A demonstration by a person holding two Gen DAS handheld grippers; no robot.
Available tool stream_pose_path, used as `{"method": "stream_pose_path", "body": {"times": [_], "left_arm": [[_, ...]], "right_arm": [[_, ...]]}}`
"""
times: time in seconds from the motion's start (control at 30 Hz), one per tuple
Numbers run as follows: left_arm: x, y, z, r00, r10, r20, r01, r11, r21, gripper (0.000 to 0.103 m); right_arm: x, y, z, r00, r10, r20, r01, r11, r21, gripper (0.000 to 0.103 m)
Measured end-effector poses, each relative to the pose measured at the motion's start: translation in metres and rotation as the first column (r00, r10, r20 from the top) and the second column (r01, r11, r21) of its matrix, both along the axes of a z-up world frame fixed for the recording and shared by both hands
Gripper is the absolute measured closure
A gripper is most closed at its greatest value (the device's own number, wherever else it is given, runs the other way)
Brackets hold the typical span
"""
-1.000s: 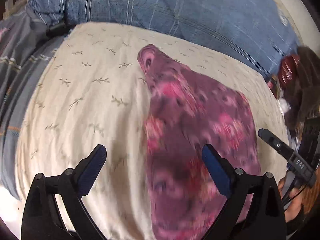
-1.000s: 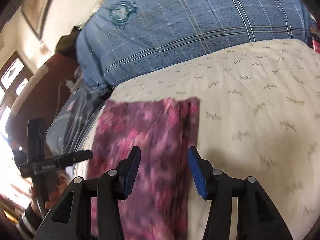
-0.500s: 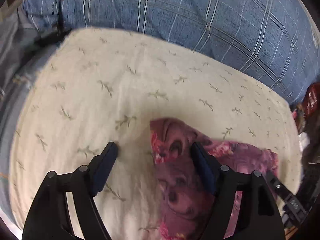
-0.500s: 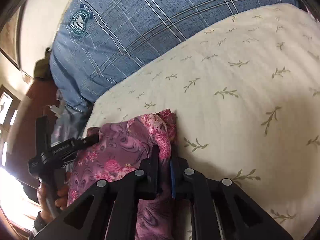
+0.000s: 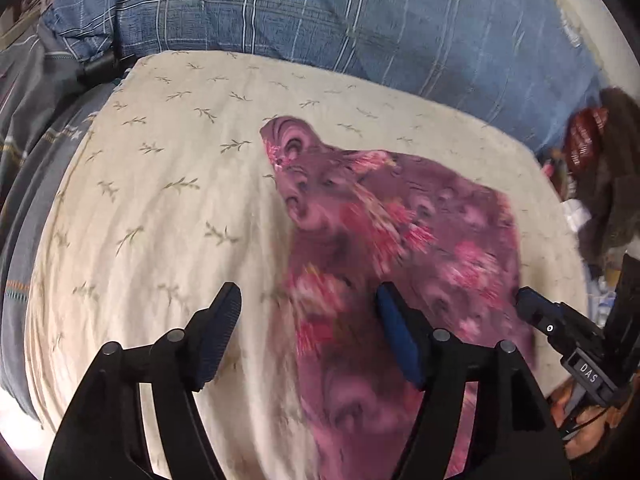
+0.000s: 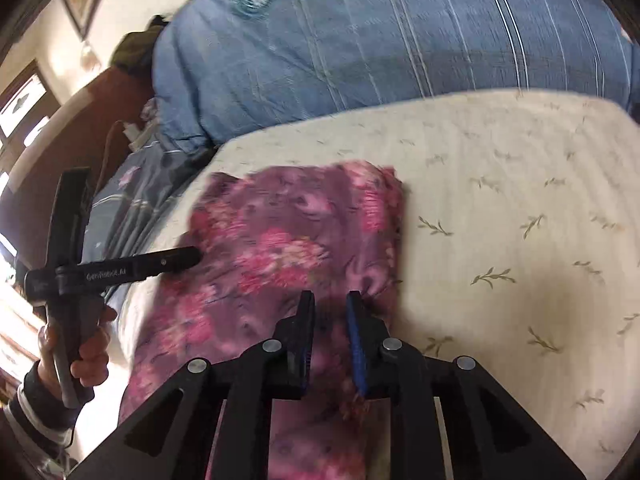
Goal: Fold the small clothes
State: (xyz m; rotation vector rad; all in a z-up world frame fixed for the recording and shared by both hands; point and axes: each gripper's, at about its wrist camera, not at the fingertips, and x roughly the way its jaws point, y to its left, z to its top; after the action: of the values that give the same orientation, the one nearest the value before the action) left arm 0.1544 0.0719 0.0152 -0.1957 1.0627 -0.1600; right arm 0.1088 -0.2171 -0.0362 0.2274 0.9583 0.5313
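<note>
A purple cloth with pink flowers (image 5: 400, 232) lies folded on the cream sheet (image 5: 160, 200), its narrow corner pointing away. My left gripper (image 5: 307, 294) hovers open above the cloth's left edge with nothing pinched. In the right wrist view the same cloth (image 6: 280, 232) lies flat under my right gripper (image 6: 331, 298). Its jaws are opening, with a narrow gap between them; the cloth lies below the gap and the pads do not press on it. One finger (image 6: 176, 258) of the left gripper reaches over the cloth's left side. A finger (image 5: 536, 308) of the right gripper shows at the cloth's right edge.
A blue plaid duvet (image 5: 360, 20) is bunched along the sheet's far side. Grey striped fabric (image 5: 24, 120) runs along the left, and a brown furry thing (image 5: 612, 184) sits at the right. A hand (image 6: 88, 360) holds the left gripper's handle.
Half a second ago both grippers were low at the cloth's far corner, the right one shut on it. Both have since pulled back, the right has let go, and the cloth lies flat.
</note>
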Motion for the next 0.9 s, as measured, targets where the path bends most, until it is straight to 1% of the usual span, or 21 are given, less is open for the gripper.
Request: {"method": "stream_pose_path", "body": {"times": [0.03, 0.07, 0.13, 0.17, 0.2, 0.23, 0.27, 0.3, 0.37, 0.4, 0.47, 0.53, 0.57, 0.6, 0.63, 0.67, 0.73, 0.77, 0.8, 0.83, 0.9], "left_arm": [[-0.016, 0.001, 0.008, 1.000, -0.019, 0.019, 0.019, 0.999, -0.025, 0.033], [-0.030, 0.000, 0.012, 0.999, -0.038, 0.034, 0.039, 0.999, -0.031, 0.033], [-0.060, -0.010, 0.010, 0.995, -0.084, 0.052, 0.085, 0.996, -0.013, 0.030], [-0.075, -0.016, 0.000, 0.993, -0.103, 0.054, 0.102, 0.995, 0.018, 0.029], [-0.087, -0.024, -0.016, 0.992, -0.115, 0.045, 0.112, 0.991, 0.068, 0.028], [-0.095, -0.030, -0.033, 0.992, -0.123, 0.034, 0.119, 0.987, 0.110, 0.024], [-0.100, -0.031, -0.040, 0.992, -0.117, 0.048, 0.110, 0.987, 0.113, 0.021], [-0.103, -0.028, -0.038, 0.993, -0.099, 0.063, 0.093, 0.991, 0.096, 0.021], [-0.102, -0.017, -0.028, 0.997, -0.070, 0.017, 0.069, 0.997, 0.028, 0.025], [-0.104, -0.012, -0.023, 0.998, -0.062, 0.011, 0.062, 0.998, -0.003, 0.025], [-0.111, -0.007, -0.010, 0.997, -0.074, 0.020, 0.075, 0.997, -0.029, 0.025], [-0.122, -0.011, -0.005, 0.995, -0.092, 0.029, 0.092, 0.995, -0.027, 0.025], [-0.127, -0.017, -0.008, 0.994, -0.105, 0.021, 0.106, 0.994, -0.024, 0.025], [-0.130, -0.022, -0.013, 0.993, -0.115, 0.007, 0.115, 0.993, -0.016, 0.025], [-0.130, -0.028, -0.021, 0.992, -0.122, -0.013, 0.122, 0.993, 0.003, 0.025], [-0.129, -0.031, -0.030, 0.992, -0.118, -0.038, 0.119, 0.992, 0.037, 0.024], [-0.128, -0.032, -0.045, 0.994, -0.095, -0.054, 0.099, 0.991, 0.084, 0.022], [-0.127, -0.030, -0.050, 0.994, -0.085, -0.067, 0.091, 0.992, 0.086, 0.020], [-0.127, -0.028, -0.052, 0.994, -0.082, -0.066, 0.087, 0.994, 0.071, 0.019], [-0.127, -0.028, -0.052, 0.995, -0.084, -0.060, 0.087, 0.994, 0.065, 0.019], [-0.127, -0.030, -0.052, 0.994, -0.097, -0.055, 0.102, 0.991, 0.089, 0.018]], "right_arm": [[-0.011, -0.002, 0.008, 0.999, 0.045, 0.031, -0.045, 0.999, 0.018, 0.084], [-0.027, -0.005, 0.016, 0.994, 0.095, 0.053, -0.096, 0.995, 0.023, 0.084], [-0.047, -0.008, 0.014, 0.988, 0.150, 0.041, -0.151, 0.988, 0.038, 0.084], [-0.056, -0.008, 0.006, 0.985, 0.172, 0.016, -0.173, 0.984, 0.049, 0.086], [-0.065, -0.007, -0.011, 0.983, 0.180, -0.025, -0.180, 0.984, 0.015, 0.085], [-0.067, -0.007, -0.022, 0.982, 0.183, -0.042, -0.183, 0.983, -0.010, 0.085], [-0.071, -0.006, -0.031, 0.982, 0.185, -0.047, -0.186, 0.983, -0.005, 0.085], [-0.074, -0.010, -0.029, 0.984, 0.173, -0.042, -0.173, 0.985, 0.012, 0.085], [-0.076, -0.022, -0.020, 0.988, 0.128, -0.085, -0.122, 0.990, 0.074, 0.084], [-0.075, -0.031, -0.016, 0.990, 0.102, -0.093, -0.092, 0.990, 0.106, 0.081], [-0.086, -0.050, -0.010, 0.995, 0.046, -0.088, -0.034, 0.991, 0.132, 0.065], [-0.091, -0.055, -0.017, 0.995, 0.016, -0.101, -0.004, 0.993, 0.114, 0.060], [-0.097, -0.055, -0.026, 0.992, 0.013, -0.127, -0.001, 0.995, 0.097, 0.060], [-0.098, -0.053, -0.036, 0.989, 0.019, -0.149, -0.008, 0.997, 0.075, 0.065], [-0.097, -0.048, -0.044, 0.985, 0.029, -0.169, -0.020, 0.998, 0.055, 0.096], [-0.100, -0.046, -0.044, 0.985, 0.044, -0.165, -0.030, 0.996, 0.088, 0.095], [-0.102, -0.054, -0.030, 0.991, 0.062, -0.118, -0.039, 0.981, 0.190, 0.096], [-0.104, -0.063, -0.022, 0.993, 0.066, -0.098, -0.039, 0.965, 0.259, 0.096], [-0.104, -0.067, -0.020, 0.992, 0.066, -0.104, -0.034, 0.960, 0.279, 0.096], [-0.103, -0.071, -0.023, 0.990, 0.064, -0.125, -0.028, 0.962, 0.271, 0.096], [-0.100, -0.069, -0.042, 0.983, 0.052, -0.178, -0.032, 0.993, 0.116, 0.098]]}}
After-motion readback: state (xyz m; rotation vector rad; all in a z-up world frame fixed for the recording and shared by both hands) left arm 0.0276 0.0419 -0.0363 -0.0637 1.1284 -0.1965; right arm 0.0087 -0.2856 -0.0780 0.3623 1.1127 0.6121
